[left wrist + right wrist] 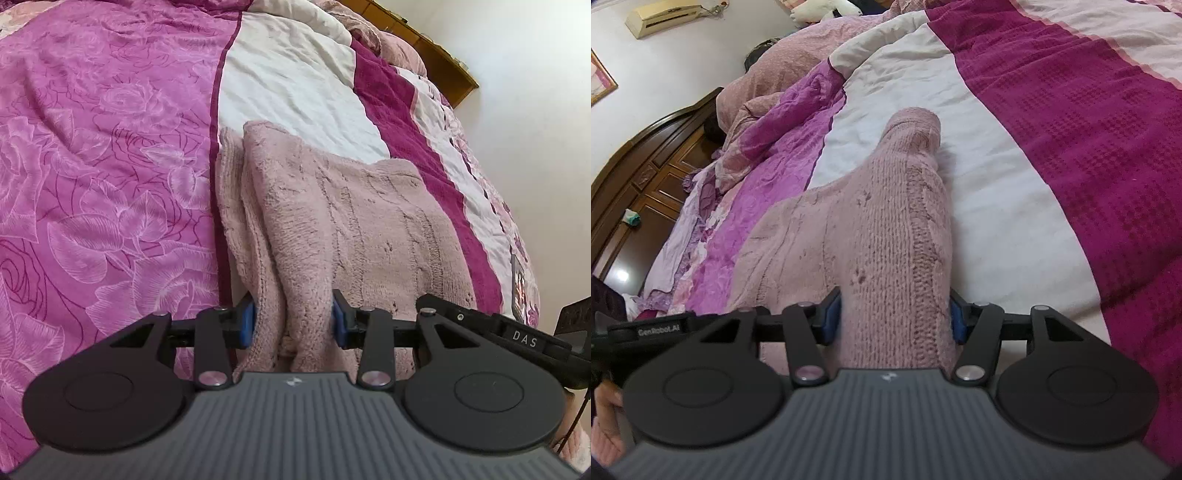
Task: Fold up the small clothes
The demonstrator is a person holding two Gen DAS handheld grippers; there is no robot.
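Observation:
A pale pink knitted sweater [351, 221] lies on the bed, partly folded, with a sleeve doubled along its left side. My left gripper [293, 325] is shut on the bunched near edge of the sweater, blue pads pressing the folds. In the right wrist view the same sweater [879, 229] stretches away with a folded sleeve end at the far tip. My right gripper [895, 317] is shut on the thick near edge of the sweater between its blue pads. The other gripper's black body shows at the right edge of the left view [517, 336].
The bed is covered by a magenta rose-print quilt [103, 166], a white panel [288, 85] and a dark magenta waffle band [1089, 129]. Crumpled bedding and pillows [768, 122] lie at the far left, before a dark wooden headboard [646, 173]. A wall [535, 92] is at the right.

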